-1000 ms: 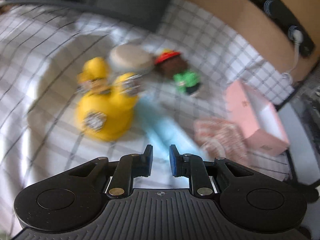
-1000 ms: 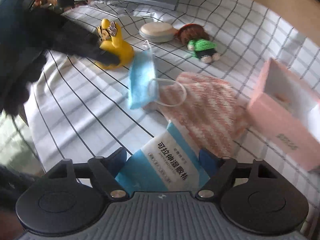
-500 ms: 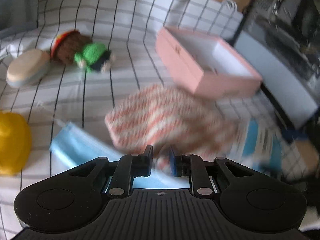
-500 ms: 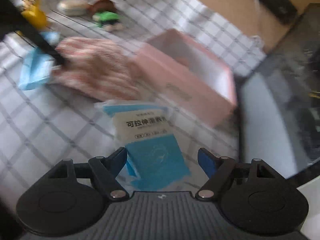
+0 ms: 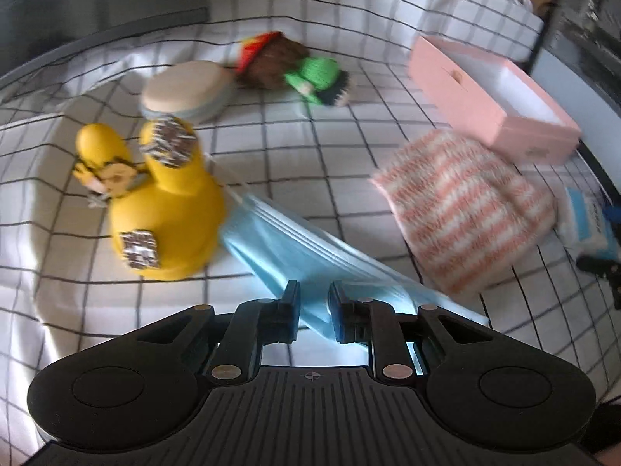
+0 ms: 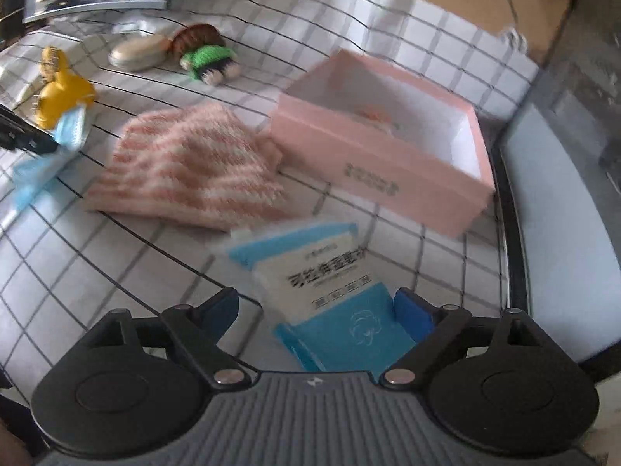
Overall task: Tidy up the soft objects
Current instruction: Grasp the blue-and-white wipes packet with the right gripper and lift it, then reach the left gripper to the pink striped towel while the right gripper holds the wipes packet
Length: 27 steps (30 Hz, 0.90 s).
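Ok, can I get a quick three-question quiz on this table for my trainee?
1. True or false: the pink box has a lid on it.
2. What passes between the fingers of the left hand-held gripper? A a spoon; B the blue face mask; C a sock.
3. Fill in: the knitted doll wears a ___ jumper.
Key: 1 false; 2 B; 3 green.
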Available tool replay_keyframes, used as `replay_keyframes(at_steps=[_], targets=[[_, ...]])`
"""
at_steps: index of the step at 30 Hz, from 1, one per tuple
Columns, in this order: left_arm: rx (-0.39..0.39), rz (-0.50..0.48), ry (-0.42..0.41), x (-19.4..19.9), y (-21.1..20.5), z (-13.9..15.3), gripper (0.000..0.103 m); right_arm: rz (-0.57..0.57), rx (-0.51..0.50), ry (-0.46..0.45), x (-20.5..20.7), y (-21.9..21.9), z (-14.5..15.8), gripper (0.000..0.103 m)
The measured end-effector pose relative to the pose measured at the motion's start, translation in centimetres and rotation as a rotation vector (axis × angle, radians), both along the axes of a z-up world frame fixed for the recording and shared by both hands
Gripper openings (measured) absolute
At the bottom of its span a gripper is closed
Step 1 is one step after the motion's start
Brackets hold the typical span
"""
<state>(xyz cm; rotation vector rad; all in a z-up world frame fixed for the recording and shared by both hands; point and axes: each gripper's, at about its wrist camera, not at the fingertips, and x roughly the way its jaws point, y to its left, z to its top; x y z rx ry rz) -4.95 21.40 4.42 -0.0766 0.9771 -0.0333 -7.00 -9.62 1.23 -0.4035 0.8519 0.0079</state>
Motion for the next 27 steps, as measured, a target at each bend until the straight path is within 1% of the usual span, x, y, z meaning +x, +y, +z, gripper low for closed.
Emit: replay_keyframes(at_steps=[2, 5, 7, 8, 10, 12, 13, 15, 17, 19, 20, 21, 22, 24, 26, 27], targets=[[-0.016, 0.015, -0.016, 0.4, 0.1, 0.6, 0.024, -0.037, -0.029, 0.003, -0.3, -0.7, -0.1, 0.075], [-0.048, 0.023, -0.053, 1.4, -0.3, 1.9, 0.025, -0.134, -0.088, -0.005, -1.1, -2.4, -0.4, 0.075], [-0.096, 0.023, -0.08, 2.3, -1.0, 2.8, 0.025, -0.188, -0.074, -0.012, -1.6, -3.6, -0.4, 0.075], [-0.132, 0.025, -0.09, 3.0, -1.5, 3.2, 0.025, -0.204, -0.053, -0.017, -1.9, -4.1, -0.3, 0.076], [-0.191, 0.022, -0.092, 4.5, -2.9, 3.4, 0.025, -0.22, -0.016, -0.03, -2.3, -4.4, -0.3, 0.082], [-0.216, 0.012, -0.095, 6.0, -4.9, 3.2, 0.025, -0.229, 0.005, -0.045, -2.7, -4.3, -0.5, 0.088], [-0.211, 0.001, -0.098, 6.7, -6.1, 3.0, 0.025, -0.233, 0.01, -0.057, -2.9, -4.2, -0.8, 0.09], [-0.177, -0.015, -0.101, 7.9, -8.3, 2.2, 0.025, -0.234, 0.009, -0.073, -2.8, -3.9, -1.1, 0.096], [-0.136, -0.026, -0.075, 9.1, -10.1, 0.7, 0.025, -0.235, 0.005, -0.093, -3.0, -3.6, -1.6, 0.099], [-0.129, -0.035, -0.029, 9.9, -11.1, -0.8, 0.025, -0.234, 0.0, -0.107, -3.1, -3.5, -1.9, 0.1], [-0.128, -0.043, -0.026, 9.9, -11.6, -1.2, 0.024, -0.231, -0.001, -0.111, -3.3, -3.4, -2.0, 0.1], [-0.107, -0.06, -0.04, 9.6, -12.2, -1.2, 0.024, -0.224, 0.003, -0.114, -3.4, -3.4, -1.9, 0.1], [-0.09, -0.104, -0.047, 9.1, -12.8, -1.1, 0.024, -0.22, 0.008, -0.117, -3.6, -3.4, -2.0, 0.1], [-0.103, -0.211, -0.04, 8.1, -13.5, -1.2, 0.025, -0.212, 0.014, -0.125, -3.8, -3.5, -2.1, 0.101], [-0.117, -0.283, -0.045, 6.7, -13.8, -1.4, 0.025, -0.204, 0.005, -0.127, -3.6, -3.5, -2.3, 0.102], [-0.118, -0.301, -0.051, 5.9, -13.8, -1.6, 0.025, -0.2, 0.002, -0.125, -3.4, -3.5, -2.3, 0.103]])
